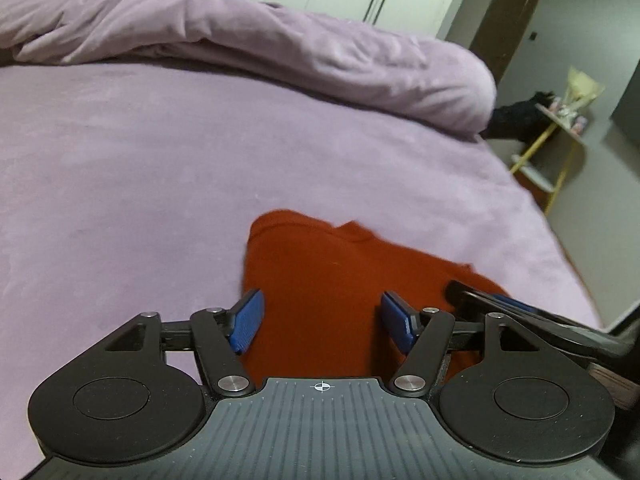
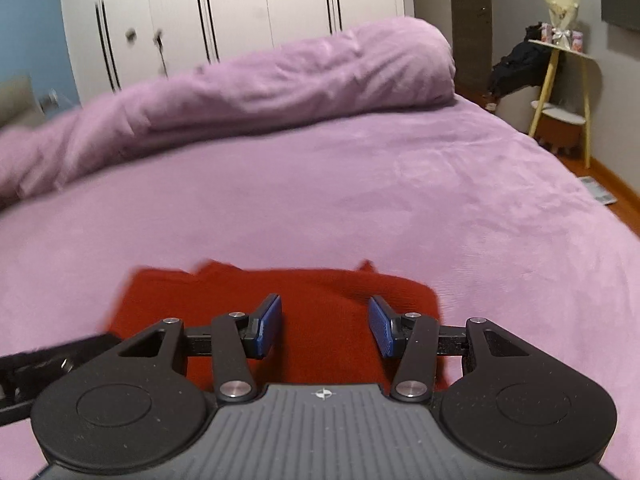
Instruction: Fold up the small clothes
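Purple bed (image 2: 360, 200), red garment (image 2: 320, 300) near edge

Red garment (image 1: 320, 280): near part hidden under the left gripper (image 1: 322, 322) body, lower centre; right edge covered by the right gripper (image 1: 520, 312) at lower right. Right wrist view: garment (image 2: 320, 292) edges smeared, lower portion hidden. Shelf items (image 2: 560, 36), upper right: too small to identify. Wardrobe handles (image 2: 144, 36) blurred.

Right gripper (image 2: 325, 326) — jaws apart — over red garment (image 2: 320, 292) on purple bed (image 2: 360, 184)
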Demonstrator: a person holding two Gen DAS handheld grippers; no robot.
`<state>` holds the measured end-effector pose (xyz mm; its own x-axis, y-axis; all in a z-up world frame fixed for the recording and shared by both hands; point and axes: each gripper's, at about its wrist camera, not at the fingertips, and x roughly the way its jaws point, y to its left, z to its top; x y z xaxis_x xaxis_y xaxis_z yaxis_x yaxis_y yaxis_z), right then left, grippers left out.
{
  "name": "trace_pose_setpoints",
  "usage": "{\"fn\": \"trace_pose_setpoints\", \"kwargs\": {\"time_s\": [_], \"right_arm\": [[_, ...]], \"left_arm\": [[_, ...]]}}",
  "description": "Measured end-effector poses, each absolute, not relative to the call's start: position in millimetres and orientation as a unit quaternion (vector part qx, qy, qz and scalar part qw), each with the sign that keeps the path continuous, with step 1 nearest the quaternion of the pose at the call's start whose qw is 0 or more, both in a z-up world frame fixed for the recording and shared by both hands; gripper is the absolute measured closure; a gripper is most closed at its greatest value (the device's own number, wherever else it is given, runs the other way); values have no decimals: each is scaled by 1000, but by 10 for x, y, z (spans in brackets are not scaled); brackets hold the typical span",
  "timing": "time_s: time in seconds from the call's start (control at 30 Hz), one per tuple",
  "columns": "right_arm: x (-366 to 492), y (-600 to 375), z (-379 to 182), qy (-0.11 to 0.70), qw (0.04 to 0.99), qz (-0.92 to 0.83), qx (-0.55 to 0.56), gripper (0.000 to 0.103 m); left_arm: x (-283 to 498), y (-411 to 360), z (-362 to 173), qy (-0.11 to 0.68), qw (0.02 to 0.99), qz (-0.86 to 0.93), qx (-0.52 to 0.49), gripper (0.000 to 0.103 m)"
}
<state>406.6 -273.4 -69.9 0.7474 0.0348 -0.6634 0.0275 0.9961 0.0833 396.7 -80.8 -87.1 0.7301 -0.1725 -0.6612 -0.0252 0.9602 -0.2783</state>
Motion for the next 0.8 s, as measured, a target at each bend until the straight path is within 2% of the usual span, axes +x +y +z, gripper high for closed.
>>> {"fn": "trace_pose_setpoints", "kwargs": {"time_s": [0.1,0.2,0.27,0.6,0.8], "right_arm": [[4139,-2794,-861,357,934,-2,28,53],[4128,-2811,-1008,339,941,-1,10,46],[4137,-2868,-1056,338,941,5,26,43],[4191,-2997,-1166,332,941,11,64,40],[4036,-3083,-1018,337,937,28,87,37]], "left_arm": [[4025,-860,-1086,348,931,-40,-108,20],[4065,-736,-1319,352,921,-40,-161,16],[4072,-731,-1358,347,920,-37,-177,15],[4065,-1000,-1344,326,940,10,-102,15],[3982,-853,-1307,339,932,-12,-128,14]]}}
